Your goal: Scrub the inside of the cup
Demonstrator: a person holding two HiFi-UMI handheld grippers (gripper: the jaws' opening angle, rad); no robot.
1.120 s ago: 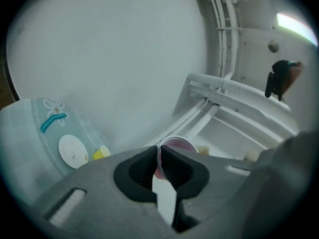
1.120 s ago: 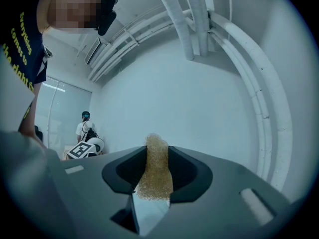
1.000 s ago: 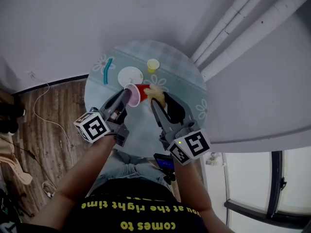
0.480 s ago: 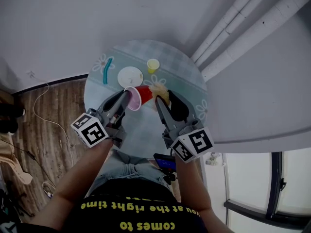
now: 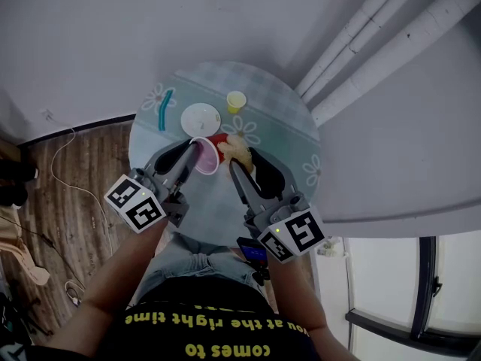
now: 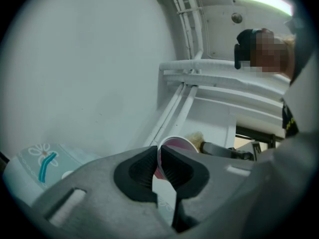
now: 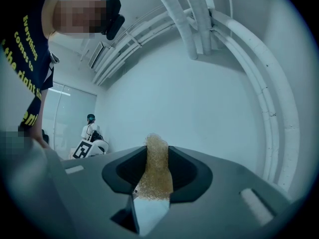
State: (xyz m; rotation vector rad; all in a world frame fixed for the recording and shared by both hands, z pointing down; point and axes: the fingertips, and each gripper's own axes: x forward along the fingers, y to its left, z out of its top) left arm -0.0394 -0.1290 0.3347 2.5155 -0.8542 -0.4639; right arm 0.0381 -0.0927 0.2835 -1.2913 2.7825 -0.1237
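Red cup (image 5: 205, 156) held on its side above the table (image 5: 293, 126), sponge (image 5: 237, 149) not yet in its mouth.

The left gripper (image 5: 194, 152) has its jaws pinched narrow on the cup's rim. The cup's long axis runs from the pink mouth, which faces the person, away to a base that is hidden. The right gripper (image 5: 242, 161), jaws clamped on the sponge, sits just right of the cup, beside its wall. Whether sponge and cup touch is unclear.

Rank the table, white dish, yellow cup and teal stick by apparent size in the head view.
1. Table
2. White dish
3. Yellow cup and teal stick: too close to rank; the stick is longer but much thinner.
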